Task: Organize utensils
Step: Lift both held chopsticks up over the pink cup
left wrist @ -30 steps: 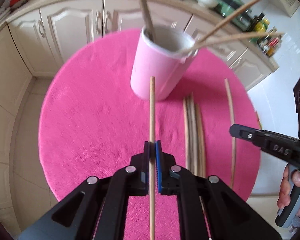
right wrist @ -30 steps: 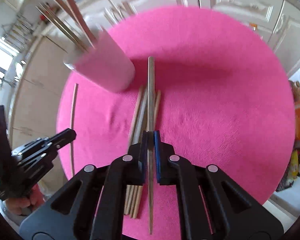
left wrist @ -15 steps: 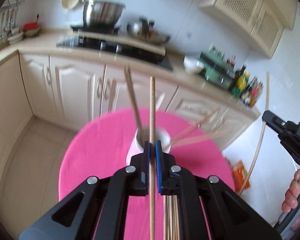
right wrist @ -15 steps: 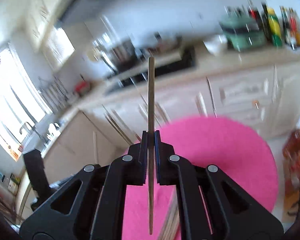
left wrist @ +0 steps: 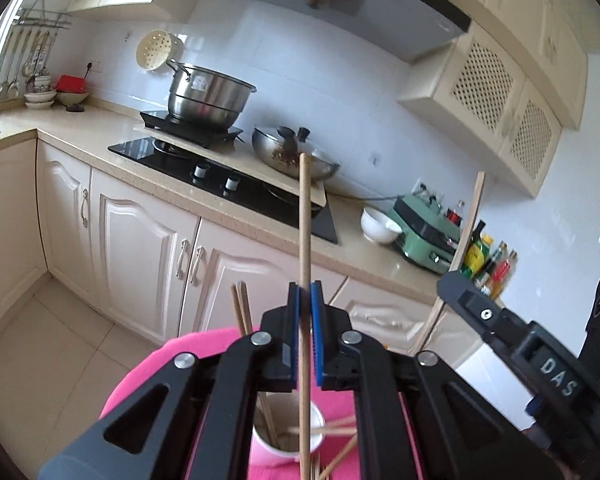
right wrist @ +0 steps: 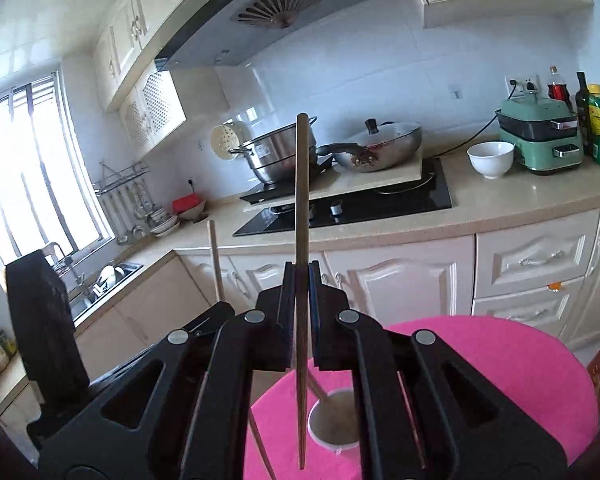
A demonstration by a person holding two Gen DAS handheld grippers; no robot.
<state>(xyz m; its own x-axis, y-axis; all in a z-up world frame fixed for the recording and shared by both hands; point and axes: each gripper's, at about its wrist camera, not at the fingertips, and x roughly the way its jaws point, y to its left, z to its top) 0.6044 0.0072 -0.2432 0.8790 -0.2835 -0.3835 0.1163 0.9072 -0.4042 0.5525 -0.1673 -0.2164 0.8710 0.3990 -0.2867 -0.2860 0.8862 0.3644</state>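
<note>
My left gripper [left wrist: 305, 292] is shut on a pale wooden chopstick [left wrist: 305, 240] that stands upright, its lower end hanging above the pink cup [left wrist: 288, 436]. Several chopsticks lean in that cup. My right gripper [right wrist: 302, 270] is shut on a darker wooden chopstick [right wrist: 302, 208], also upright, with its lower end beside the cup [right wrist: 334, 426] on the round pink mat [right wrist: 500, 368]. In the left wrist view the right gripper [left wrist: 456, 284] shows at the right with its chopstick [left wrist: 470, 224]. In the right wrist view the left gripper's chopstick [right wrist: 215, 256] rises at the left.
A kitchen counter [left wrist: 112, 128] runs behind the table, with a steel pot [left wrist: 206, 96], a wok [left wrist: 296, 156], a black hob [left wrist: 228, 176], a white bowl [left wrist: 380, 224] and a green appliance [left wrist: 428, 236]. Cream cabinets [left wrist: 140, 248] stand below, a sink [right wrist: 100, 280] at the left.
Both grippers have risen from the mat and tilted up with their chopsticks, which went from lying flat to upright. The views swung from the table to the kitchen wall, the cup now low in frame.
</note>
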